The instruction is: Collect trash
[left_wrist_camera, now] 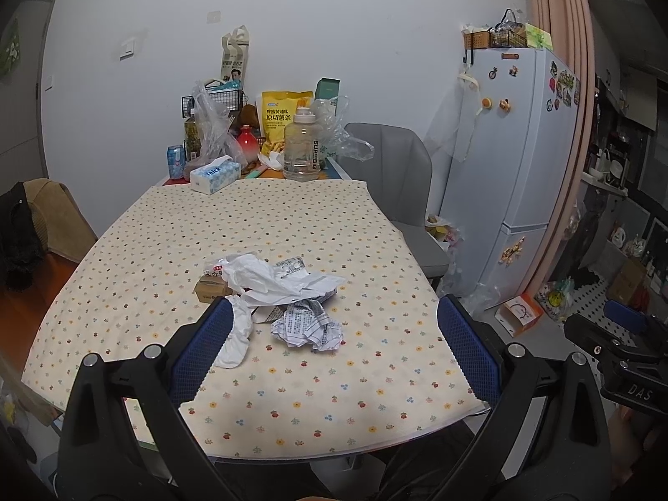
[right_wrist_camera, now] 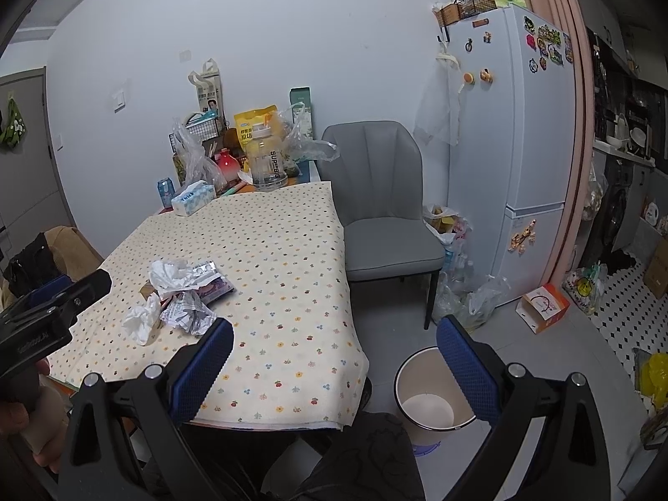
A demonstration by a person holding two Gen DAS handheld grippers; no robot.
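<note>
Left wrist view: left tool (left_wrist_camera: 334, 334) spread wide, empty, lined up on crumpled printed paper (left_wrist_camera: 307, 327); right tool (right_wrist_camera: 334, 355) also apart near bin (right_wrist_camera: 426, 396).

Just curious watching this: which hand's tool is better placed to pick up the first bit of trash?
Probably the left tool: it is open, with the crumpled paper between its fingers. The right tool faces the table corner and bin.

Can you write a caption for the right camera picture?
Open right gripper hovers between the trash pile on the table and the empty bin.
</note>
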